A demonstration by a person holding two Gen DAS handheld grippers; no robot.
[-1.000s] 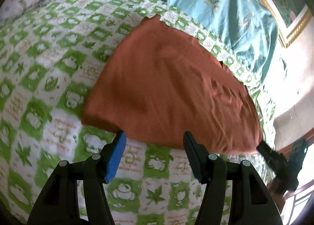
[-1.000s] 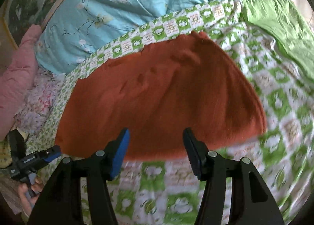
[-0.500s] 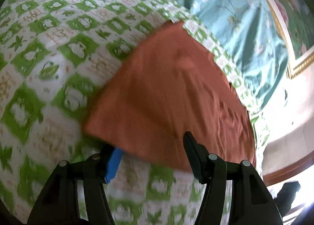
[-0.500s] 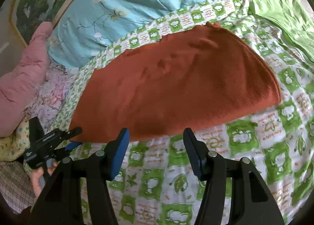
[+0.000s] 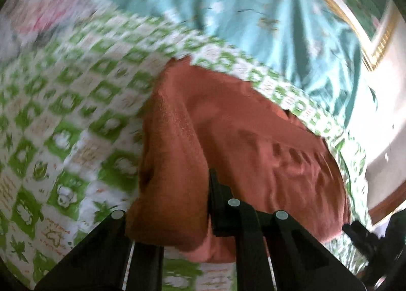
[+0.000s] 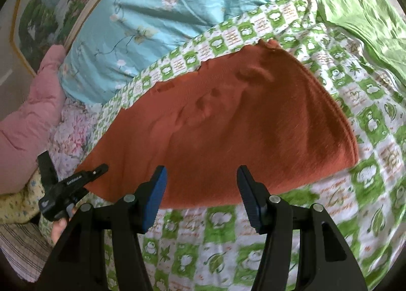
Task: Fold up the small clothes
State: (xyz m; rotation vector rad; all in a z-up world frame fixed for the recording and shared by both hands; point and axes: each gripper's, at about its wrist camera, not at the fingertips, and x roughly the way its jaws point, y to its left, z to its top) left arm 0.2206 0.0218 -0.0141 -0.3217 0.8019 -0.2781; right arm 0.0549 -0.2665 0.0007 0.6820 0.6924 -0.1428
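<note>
Left tongs [image 5: 200,215]: jaws closing on near-left corner of rust-orange knit garment [image 5: 241,143], cloth bunched between them and raised in a fold; view blurred. Garment otherwise spread flat on green-and-white checked bed quilt [image 6: 228,227], far edge beside turquoise floral bedsheet [image 6: 157,24]. Right tongs [image 6: 201,190]: parted, gripping nothing, hovering at garment's near hem. Plain green folded cloth [image 6: 362,19] at far right, apart from garment.
</note>
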